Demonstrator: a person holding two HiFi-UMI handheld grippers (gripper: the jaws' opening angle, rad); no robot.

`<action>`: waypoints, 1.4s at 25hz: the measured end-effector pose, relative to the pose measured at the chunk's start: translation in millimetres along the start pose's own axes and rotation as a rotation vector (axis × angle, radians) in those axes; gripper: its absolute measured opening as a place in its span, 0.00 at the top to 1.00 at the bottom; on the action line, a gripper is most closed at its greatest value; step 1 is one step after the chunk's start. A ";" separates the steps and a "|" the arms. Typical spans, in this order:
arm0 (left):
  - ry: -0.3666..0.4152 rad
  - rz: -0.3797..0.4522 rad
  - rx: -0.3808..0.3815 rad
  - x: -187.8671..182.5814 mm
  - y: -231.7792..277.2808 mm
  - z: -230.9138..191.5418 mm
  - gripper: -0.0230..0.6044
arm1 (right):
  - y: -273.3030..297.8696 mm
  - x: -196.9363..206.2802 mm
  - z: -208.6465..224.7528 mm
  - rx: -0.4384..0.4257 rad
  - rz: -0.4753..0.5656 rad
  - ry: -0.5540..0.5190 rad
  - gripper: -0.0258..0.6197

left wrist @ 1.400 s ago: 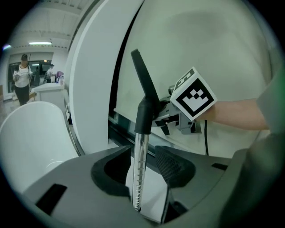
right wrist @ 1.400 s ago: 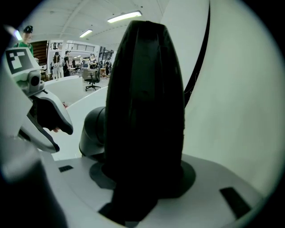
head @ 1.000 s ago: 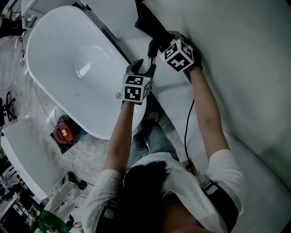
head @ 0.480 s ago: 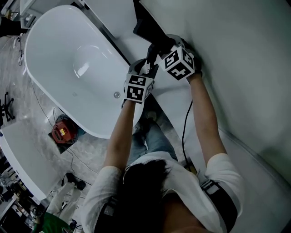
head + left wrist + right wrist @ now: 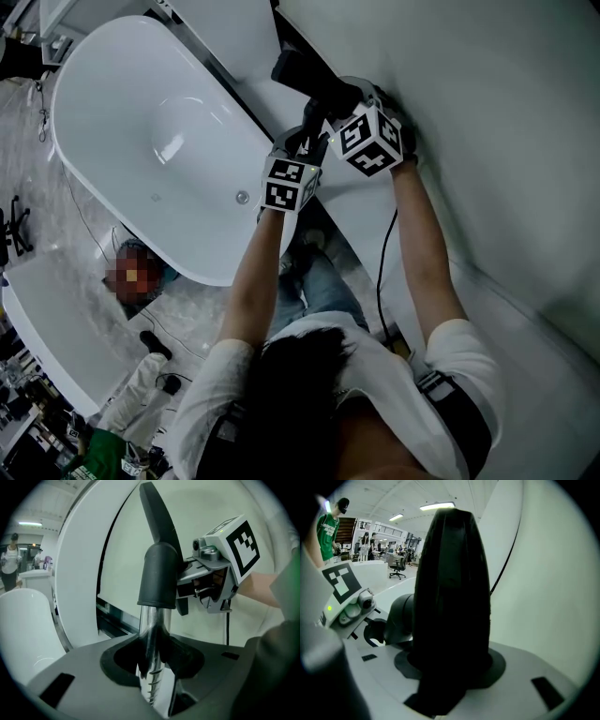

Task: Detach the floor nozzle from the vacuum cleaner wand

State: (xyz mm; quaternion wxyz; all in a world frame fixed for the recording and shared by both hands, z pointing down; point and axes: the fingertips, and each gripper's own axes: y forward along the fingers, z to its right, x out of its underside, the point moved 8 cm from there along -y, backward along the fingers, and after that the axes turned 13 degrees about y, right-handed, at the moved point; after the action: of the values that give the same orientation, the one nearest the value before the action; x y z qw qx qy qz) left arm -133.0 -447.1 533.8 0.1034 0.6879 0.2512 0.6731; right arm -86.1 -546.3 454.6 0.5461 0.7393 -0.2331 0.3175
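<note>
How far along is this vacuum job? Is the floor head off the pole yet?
Not yet. Done: both grips look set. The left hand-held gripper, its jaws just closing, clamps the shiny wand. The right hand-held gripper holds the black floor nozzle. In hand: apparently bracing both for the pull. Left: the separation itself, since the nozzle's black collar still sleeves the wand.

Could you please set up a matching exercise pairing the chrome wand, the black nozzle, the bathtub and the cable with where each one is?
Things:
1 chrome wand
2 black nozzle
3 bathtub
4 cable

Places:
A at the left of the head view
B between the right gripper's jaws
C hanging beside the right forearm
D between the left gripper's jaws

Pairs: 1-D, 2-B, 3-A, 4-C.

The left gripper's jaws have just been closing, with the wand between them.
</note>
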 end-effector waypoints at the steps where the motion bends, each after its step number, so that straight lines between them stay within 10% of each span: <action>1: 0.002 0.014 -0.003 1.1 -1.2 1.4 0.74 | -1.4 0.8 -1.2 0.004 0.006 0.003 0.65; 12: 0.011 0.089 0.039 3.4 -9.1 10.3 0.75 | -19.5 5.9 -9.5 0.090 0.037 0.036 0.65; 17: -0.020 0.080 0.069 3.4 -14.2 -2.3 0.75 | -67.8 -31.8 42.0 0.124 0.267 0.405 0.65; 35: -0.023 0.040 0.068 4.5 4.7 -20.7 0.75 | -95.4 -49.9 39.9 0.122 0.296 0.436 0.65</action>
State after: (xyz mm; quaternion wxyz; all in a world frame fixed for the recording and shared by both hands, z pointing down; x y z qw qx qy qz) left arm -152.4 -452.9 541.5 0.0695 0.7036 0.2587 0.6582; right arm -46.0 -556.4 347.5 0.4854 0.6430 -0.1961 0.5590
